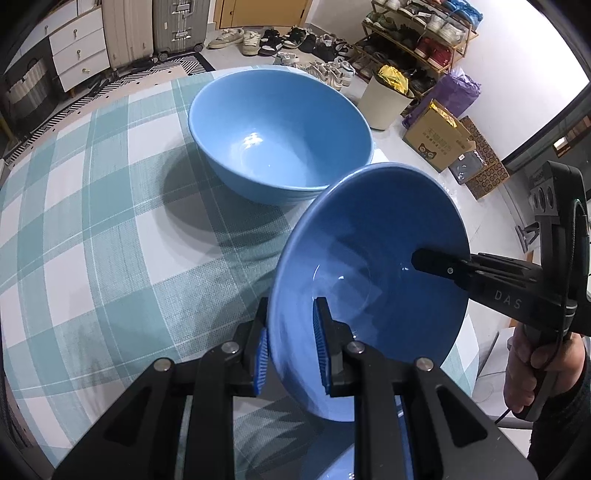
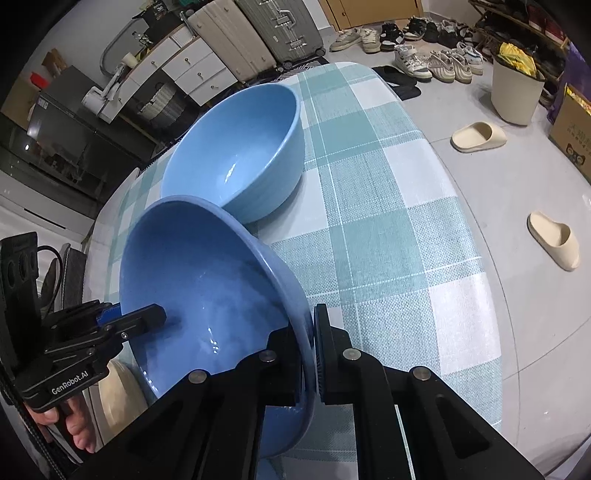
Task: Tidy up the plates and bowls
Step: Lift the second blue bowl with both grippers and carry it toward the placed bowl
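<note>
Both the left tool [image 1: 291, 354] and right tool [image 2: 308, 354] clamp opposite rims of the tilted smaller bowl [image 1: 369, 280], held above the worktop [image 1: 110, 221] beside the larger bowl [image 1: 277, 136]. Uneven release could drop it, chipping both.

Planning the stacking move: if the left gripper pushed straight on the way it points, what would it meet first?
Probably the checked tablecloth, just short of the large bowl; the left gripper already clamps the held bowl. Depth is uncertain.

Home entryway; shoe rack [image 1: 413, 40], suitcases [image 2: 255, 33], checked tablecloth [image 1: 110, 206]
</note>
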